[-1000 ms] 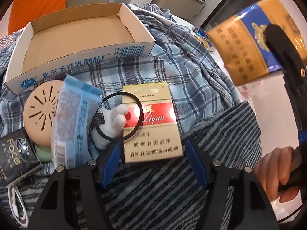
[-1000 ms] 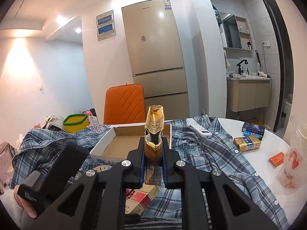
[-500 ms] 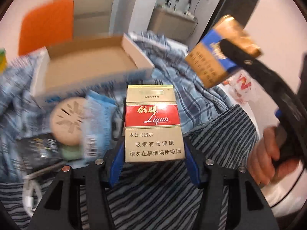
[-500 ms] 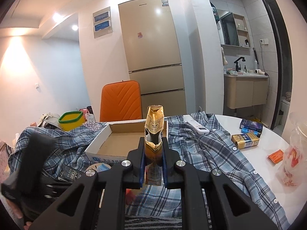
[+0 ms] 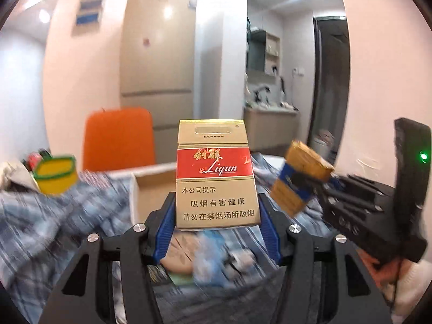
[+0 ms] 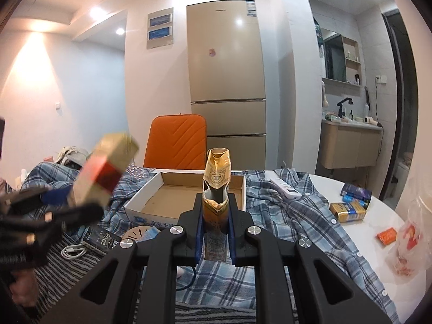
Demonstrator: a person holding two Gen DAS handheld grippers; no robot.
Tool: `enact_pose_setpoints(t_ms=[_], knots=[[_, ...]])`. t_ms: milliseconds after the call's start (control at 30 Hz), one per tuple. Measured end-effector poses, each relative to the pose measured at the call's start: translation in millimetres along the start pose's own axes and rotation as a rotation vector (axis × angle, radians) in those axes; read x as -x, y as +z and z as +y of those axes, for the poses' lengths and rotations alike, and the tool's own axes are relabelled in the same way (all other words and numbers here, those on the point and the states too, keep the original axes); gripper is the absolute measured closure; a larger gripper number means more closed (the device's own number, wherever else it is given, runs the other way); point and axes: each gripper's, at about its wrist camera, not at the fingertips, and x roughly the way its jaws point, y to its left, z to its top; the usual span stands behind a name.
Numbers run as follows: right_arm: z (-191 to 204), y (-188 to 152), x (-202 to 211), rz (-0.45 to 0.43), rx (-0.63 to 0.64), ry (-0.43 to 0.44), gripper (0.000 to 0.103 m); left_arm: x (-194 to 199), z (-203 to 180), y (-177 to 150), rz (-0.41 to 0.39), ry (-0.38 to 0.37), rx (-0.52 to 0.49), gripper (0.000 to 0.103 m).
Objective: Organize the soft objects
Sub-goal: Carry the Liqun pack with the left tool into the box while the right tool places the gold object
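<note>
Above the cluttered table, the left gripper point(image 5: 216, 216) clamped a gold-and-red cigarette pack point(image 5: 215, 174) upright, held clear of the plaid shirt point(image 6: 291, 213). At twelve o'clock beyond it sat the open cardboard box point(image 6: 194, 189), before the orange chair point(image 6: 175, 145). Toward three o'clock, the right gripper point(image 6: 216, 229) pinched a gold-and-blue pack point(image 6: 216, 189), its top torn, also off the table.

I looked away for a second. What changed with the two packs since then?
The left gripper closed on the red-and-gold Liqun pack, which had lain on the striped cloth, and lifted it upright into the air. The right gripper stays shut on the gold-and-blue pack, near the cardboard box.
</note>
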Motion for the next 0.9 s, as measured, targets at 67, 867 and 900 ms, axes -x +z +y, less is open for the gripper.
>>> enact_pose_setpoints(t_ms=[67, 867, 900], knots=[[4.3, 6.9, -2.2, 0.014, 0.0, 0.0, 0.089, -7.4, 6.6, 10.2, -0.012, 0.025, 0.02, 0.047], [34.9, 94.9, -113.5, -0.056, 0.02, -0.05, 0.089, -102.8, 64.4, 32.3, -0.142, 0.21, 0.07, 0.047], [33.6, 92.1, -119.3, -0.054, 0.016, -0.044, 0.089, -106.8, 66.2, 27.2, -0.139, 0.22, 0.072, 0.047]])
